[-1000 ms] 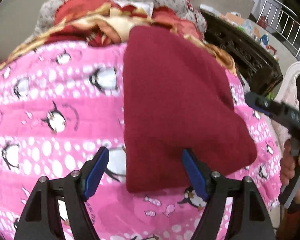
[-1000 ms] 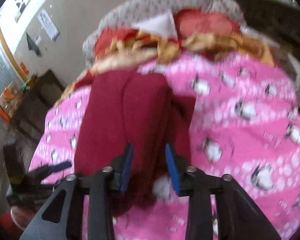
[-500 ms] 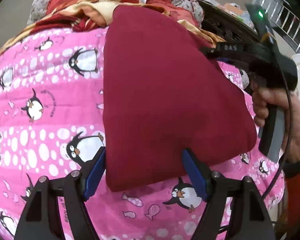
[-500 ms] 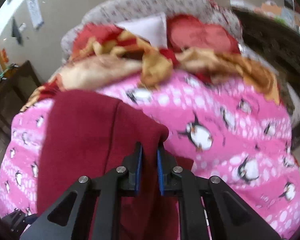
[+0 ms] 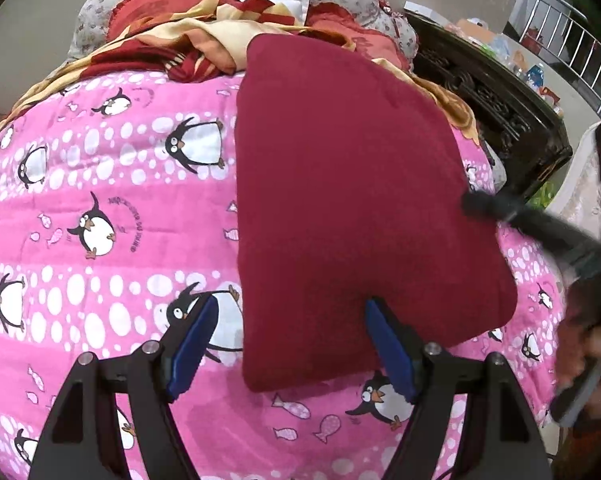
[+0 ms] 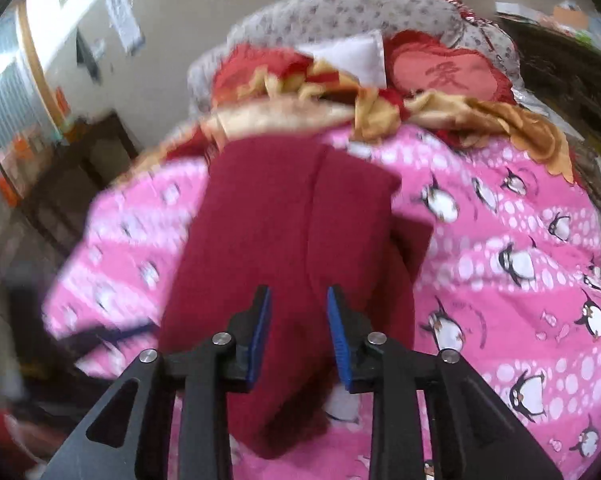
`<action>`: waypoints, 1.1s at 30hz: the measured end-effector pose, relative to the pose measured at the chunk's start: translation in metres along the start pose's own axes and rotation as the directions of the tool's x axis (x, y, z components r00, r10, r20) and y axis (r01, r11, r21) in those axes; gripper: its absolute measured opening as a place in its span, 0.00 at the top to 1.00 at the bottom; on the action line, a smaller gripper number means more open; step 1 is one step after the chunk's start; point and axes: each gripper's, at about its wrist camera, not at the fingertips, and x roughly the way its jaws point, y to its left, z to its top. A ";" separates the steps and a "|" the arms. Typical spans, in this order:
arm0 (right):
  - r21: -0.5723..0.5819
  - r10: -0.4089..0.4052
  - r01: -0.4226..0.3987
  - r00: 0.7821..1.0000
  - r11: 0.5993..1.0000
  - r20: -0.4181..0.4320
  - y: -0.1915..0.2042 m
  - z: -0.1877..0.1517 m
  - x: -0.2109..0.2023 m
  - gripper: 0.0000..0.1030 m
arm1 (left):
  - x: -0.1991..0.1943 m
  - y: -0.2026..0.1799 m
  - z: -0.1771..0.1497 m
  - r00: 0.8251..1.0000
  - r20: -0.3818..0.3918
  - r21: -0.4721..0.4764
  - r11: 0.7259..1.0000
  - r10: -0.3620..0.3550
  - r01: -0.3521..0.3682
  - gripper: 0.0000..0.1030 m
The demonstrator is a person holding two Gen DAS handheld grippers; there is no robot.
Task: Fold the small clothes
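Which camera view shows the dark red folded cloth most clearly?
The left wrist view: the dark red cloth lies sharp and almost whole on the pink penguin blanket. The right wrist view shows it blurred, partly behind the fingers.

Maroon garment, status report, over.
Left gripper open, fingers astride the near edge. Right gripper open, holding nothing. Maroon garment folded, lying flat on the penguin blanket. Nothing in the way.

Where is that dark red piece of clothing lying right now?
The dark red garment lies folded on the pink penguin blanket, right of centre in the left wrist view, its far end reaching the red and yellow bedding.
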 end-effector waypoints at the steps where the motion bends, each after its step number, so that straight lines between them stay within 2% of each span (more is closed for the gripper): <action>1: -0.029 -0.056 0.055 0.998 0.998 -0.025 0.000 -0.006 0.012 0.53 | -0.001 0.000 0.001 1.000 0.002 0.000 1.000 0.004 -0.004 0.23; 2: -0.064 -0.122 0.118 0.991 0.991 -0.064 -0.002 -0.012 0.028 0.45 | -0.001 -0.001 0.002 1.000 0.003 0.001 1.000 0.007 -0.008 0.23; 3: -0.061 -0.124 0.120 0.989 0.991 -0.078 -0.005 -0.015 0.033 0.45 | -0.002 -0.001 0.003 1.000 0.007 0.003 1.000 0.011 -0.011 0.23; 6: 0.047 -0.045 0.048 0.997 0.998 -0.055 -0.018 -0.013 0.021 0.44 | -0.005 0.001 0.007 1.000 0.017 0.002 1.000 0.012 -0.012 0.22; 10: 0.089 -0.032 0.031 0.999 0.996 0.013 -0.029 -0.012 0.000 0.40 | -0.004 0.005 0.014 1.000 0.018 0.004 1.000 0.010 -0.011 0.22; 12: 0.099 -0.029 0.025 0.999 0.995 0.046 -0.033 -0.013 -0.005 0.32 | -0.004 0.009 0.019 0.999 0.025 -0.003 1.000 -0.023 0.023 0.21; 13: 0.108 -0.027 0.021 0.998 0.994 0.056 -0.037 -0.013 -0.007 0.27 | -0.004 0.013 0.023 0.998 0.032 -0.018 0.998 -0.052 0.053 0.17; 16: 0.175 -0.002 -0.009 0.998 0.985 0.068 -0.056 -0.015 -0.003 0.24 | -0.001 0.029 0.035 0.989 0.060 -0.081 0.987 -0.132 0.137 0.07; 19: 0.269 0.054 -0.073 0.995 0.960 0.078 -0.079 -0.017 0.010 0.21 | 0.010 0.042 0.048 0.980 0.054 -0.140 0.971 -0.190 0.196 0.06; 22: 0.315 0.198 -0.219 0.975 0.924 0.097 -0.092 -0.017 0.033 0.19 | 0.032 0.049 0.058 0.959 0.009 -0.182 0.943 -0.283 0.280 0.06; 25: 0.359 0.285 -0.300 0.954 0.884 0.097 -0.098 -0.013 0.051 0.18 | 0.046 0.049 0.064 0.936 -0.011 -0.192 0.920 -0.351 0.342 0.06; 27: 0.372 0.321 -0.344 0.939 0.862 0.122 -0.098 -0.011 0.056 0.12 | 0.055 0.043 0.067 0.927 -0.026 -0.165 0.916 -0.374 0.365 0.06; 29: 0.363 0.337 -0.362 0.932 0.859 0.131 -0.094 -0.010 0.059 0.08 | 0.065 0.037 0.069 0.926 -0.046 -0.149 0.920 -0.374 0.364 0.06; 33: 0.314 0.294 -0.307 0.952 0.898 0.087 -0.079 -0.004 0.071 0.07 | 0.079 0.029 0.072 0.928 -0.055 -0.148 0.923 -0.367 0.356 0.05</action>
